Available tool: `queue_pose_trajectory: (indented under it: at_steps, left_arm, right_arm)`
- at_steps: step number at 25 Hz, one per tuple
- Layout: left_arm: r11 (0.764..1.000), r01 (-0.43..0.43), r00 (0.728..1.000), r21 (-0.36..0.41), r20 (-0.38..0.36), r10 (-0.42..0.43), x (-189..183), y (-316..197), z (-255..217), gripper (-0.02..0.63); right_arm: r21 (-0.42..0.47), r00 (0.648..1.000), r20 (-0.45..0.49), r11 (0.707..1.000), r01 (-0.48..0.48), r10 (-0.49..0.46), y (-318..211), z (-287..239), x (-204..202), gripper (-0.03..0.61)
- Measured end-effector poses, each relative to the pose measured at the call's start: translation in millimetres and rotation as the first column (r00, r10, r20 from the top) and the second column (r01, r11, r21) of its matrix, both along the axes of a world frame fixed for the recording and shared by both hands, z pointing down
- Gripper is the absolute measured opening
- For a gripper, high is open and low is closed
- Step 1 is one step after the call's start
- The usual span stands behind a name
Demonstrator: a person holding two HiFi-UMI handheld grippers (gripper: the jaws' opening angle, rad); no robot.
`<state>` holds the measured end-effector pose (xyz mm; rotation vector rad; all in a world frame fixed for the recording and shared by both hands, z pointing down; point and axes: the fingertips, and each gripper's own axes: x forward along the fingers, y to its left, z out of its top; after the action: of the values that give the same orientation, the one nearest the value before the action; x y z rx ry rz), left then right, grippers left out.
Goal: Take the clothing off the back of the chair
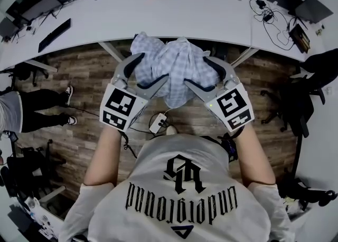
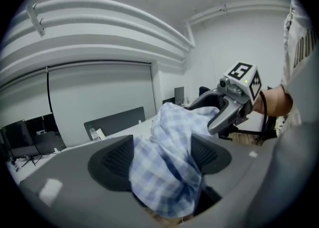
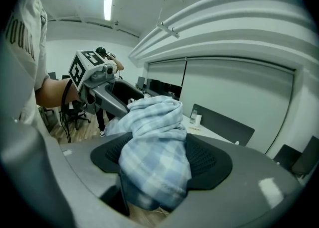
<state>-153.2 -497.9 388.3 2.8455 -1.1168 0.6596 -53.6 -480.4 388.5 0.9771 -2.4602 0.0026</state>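
Observation:
A light blue checked shirt (image 1: 174, 69) hangs bunched in the air between my two grippers, above the wooden floor. My left gripper (image 1: 153, 66) has its jaws spread wide, with the shirt's left end lying loosely between them. My right gripper (image 1: 195, 70) stands just as wide around the right end. In the left gripper view the shirt (image 2: 169, 172) fills the gap between the black pads (image 2: 112, 160), and the right gripper (image 2: 227, 110) reaches in from behind. In the right gripper view the cloth (image 3: 154, 157) drapes between the pads (image 3: 209, 160). No chair back shows under the shirt.
A long curved white desk (image 1: 185, 14) runs across the far side, with a keyboard (image 1: 55, 34), laptops and cables (image 1: 274, 21) on it. Someone's legs (image 1: 37, 109) are at the left. Black office chairs (image 1: 301, 103) stand at the right. A white power strip (image 1: 158, 123) lies on the floor.

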Motion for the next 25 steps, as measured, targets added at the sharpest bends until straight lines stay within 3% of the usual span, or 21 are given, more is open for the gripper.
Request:
queue_pose_trajectory:
  at_steps: [5, 11, 13, 15, 25]
  left_arm:
    - [1.0, 0.017, 1.0, -0.013, -0.021, -0.017, -3.1, 3.3, -2.2, 0.357]
    - [0.998, 0.035, 0.995, -0.06, -0.09, -0.041, 1.8, 12.1, -5.2, 0.225]
    - [0.997, 0.034, 0.99, -0.076, -0.136, -0.044, 4.2, 17.3, -7.3, 0.154]
    - [0.997, 0.034, 0.986, -0.074, -0.159, -0.045, 8.1, 25.0, -9.7, 0.107]
    - [0.999, 0.036, 0.981, -0.034, -0.188, -0.041, 35.3, 67.6, -26.7, 0.1]
  right_arm:
    - [0.016, 0.999, -0.029, 1.0, 0.027, -0.027, 7.0, -0.9, -5.1, 0.286]
    - [0.028, 0.997, -0.04, 0.997, 0.074, -0.073, 17.7, -5.1, -6.5, 0.195]
    - [0.045, 0.996, -0.035, 0.995, 0.084, -0.082, 21.8, -9.2, -5.5, 0.16]
    - [0.075, 0.996, -0.023, 0.994, 0.085, -0.084, 26.7, -15.0, -2.3, 0.096]
    - [0.113, 0.992, 0.033, 0.986, 0.12, -0.124, 60.4, -29.9, 24.7, 0.081]
